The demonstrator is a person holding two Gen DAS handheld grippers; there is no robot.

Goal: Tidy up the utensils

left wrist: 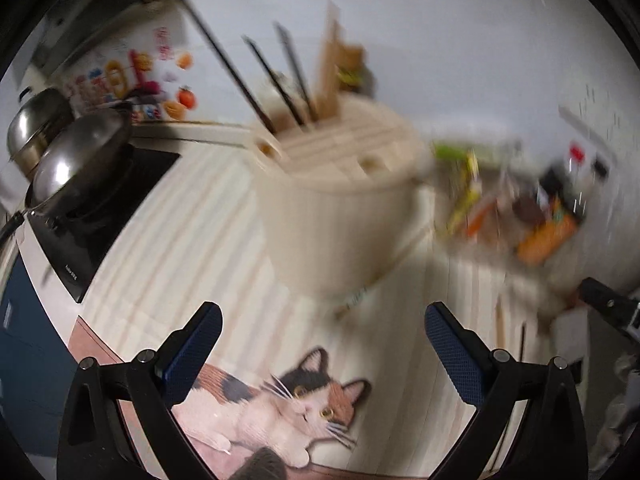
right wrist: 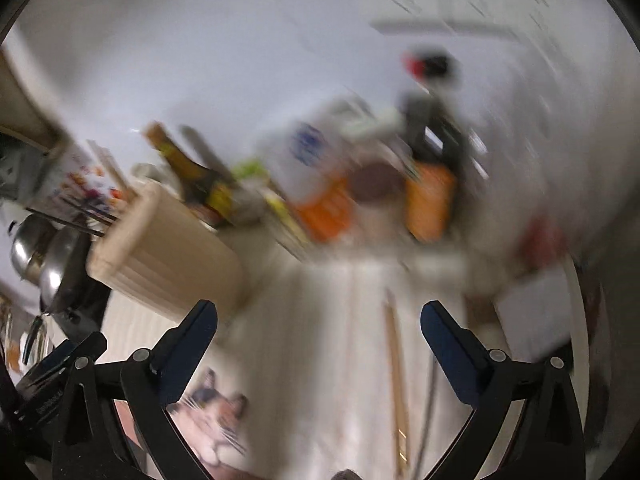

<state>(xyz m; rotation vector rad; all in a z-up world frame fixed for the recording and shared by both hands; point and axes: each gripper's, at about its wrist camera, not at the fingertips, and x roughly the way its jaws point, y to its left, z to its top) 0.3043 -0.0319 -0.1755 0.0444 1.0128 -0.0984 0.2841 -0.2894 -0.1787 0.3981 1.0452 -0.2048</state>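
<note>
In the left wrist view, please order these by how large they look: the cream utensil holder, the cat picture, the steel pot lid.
1. cream utensil holder
2. cat picture
3. steel pot lid

The cat picture lies nearer the camera, so its apparent size is inflated.

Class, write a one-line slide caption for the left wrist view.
Open left gripper above a cat-print mat, facing a cream utensil holder.

Both the left claw (left wrist: 323,322) and the right claw (right wrist: 319,318) are showing matte black angular arms carrying round silver screws behind the tips, with dark blue, finely textured pads (left wrist: 451,350) facing inward on each finger (right wrist: 192,354), the right claw's pads looking blurred.
</note>
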